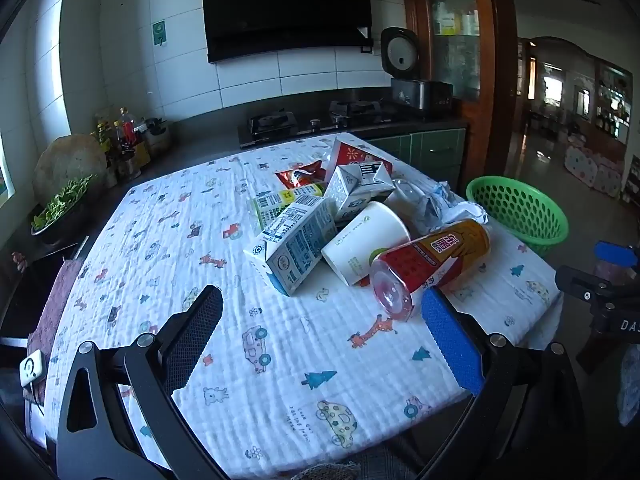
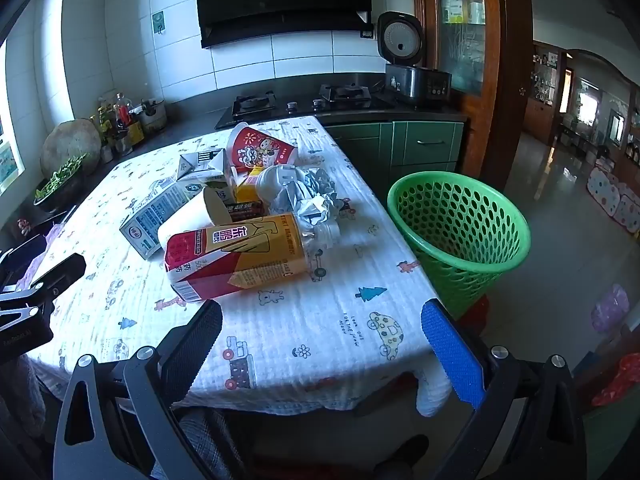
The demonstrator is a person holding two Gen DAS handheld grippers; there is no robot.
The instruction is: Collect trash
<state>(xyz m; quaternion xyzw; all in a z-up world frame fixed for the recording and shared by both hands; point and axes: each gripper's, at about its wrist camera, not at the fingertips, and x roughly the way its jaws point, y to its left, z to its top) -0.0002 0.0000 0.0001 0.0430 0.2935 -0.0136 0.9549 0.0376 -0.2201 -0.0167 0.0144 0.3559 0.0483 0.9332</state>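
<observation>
A pile of trash lies on the table: a red and yellow plastic bottle (image 1: 432, 264) (image 2: 240, 256) on its side, a white paper cup (image 1: 366, 240) (image 2: 192, 212), milk cartons (image 1: 294, 246) (image 2: 154, 216), a red printed cup (image 2: 260, 152) and crumpled paper (image 2: 312, 196). A green mesh basket (image 1: 520, 212) (image 2: 460, 232) stands off the table's right edge. My left gripper (image 1: 320, 336) is open and empty, above the cloth in front of the pile. My right gripper (image 2: 320, 344) is open and empty, near the table's front edge, just before the bottle.
The table wears a white cartoon-print cloth (image 1: 280, 360) (image 2: 320, 320). Behind it runs a dark counter with a gas hob (image 2: 300, 98), a rice cooker (image 2: 408, 64), bottles (image 1: 120, 136) and a bowl of greens (image 1: 60, 208). The other gripper shows at the right edge (image 1: 600, 292).
</observation>
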